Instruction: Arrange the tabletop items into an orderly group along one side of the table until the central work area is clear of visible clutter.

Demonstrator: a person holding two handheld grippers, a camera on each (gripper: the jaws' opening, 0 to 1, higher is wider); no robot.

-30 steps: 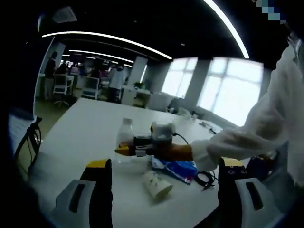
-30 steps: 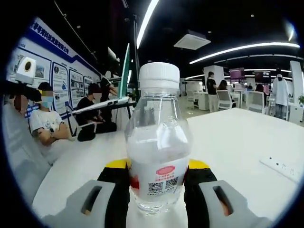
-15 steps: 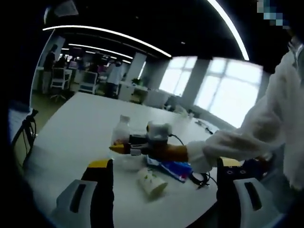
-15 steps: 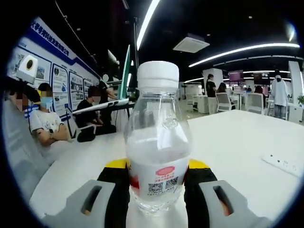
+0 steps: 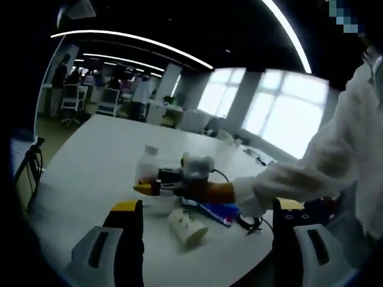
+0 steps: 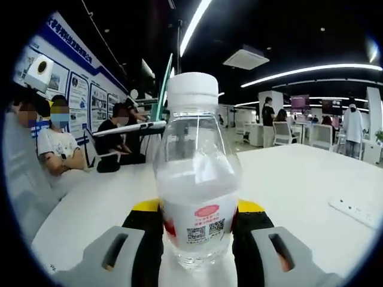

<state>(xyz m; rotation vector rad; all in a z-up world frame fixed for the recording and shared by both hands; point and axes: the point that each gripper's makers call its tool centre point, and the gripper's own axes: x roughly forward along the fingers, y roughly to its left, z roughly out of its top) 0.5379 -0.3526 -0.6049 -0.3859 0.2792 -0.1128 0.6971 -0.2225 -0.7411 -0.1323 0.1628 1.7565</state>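
A clear plastic bottle with a white cap and a red-and-white label stands upright between the yellow-tipped jaws of my right gripper, which is shut on its lower body. In the left gripper view the same bottle shows over the white table, held by the right gripper on a white-sleeved arm. My left gripper is open above the table's near edge, nothing between its jaws. A paper cup lies on its side beside a blue packet.
A black cable lies to the right of the packet. A white power strip rests on the table at the right of the right gripper view. Several people sit along the wall past the table's left edge. Office chairs and desks stand far behind.
Both views have shifted a little with the hands. The bottle stays clamped in the right gripper, and the left gripper's jaws stay apart.
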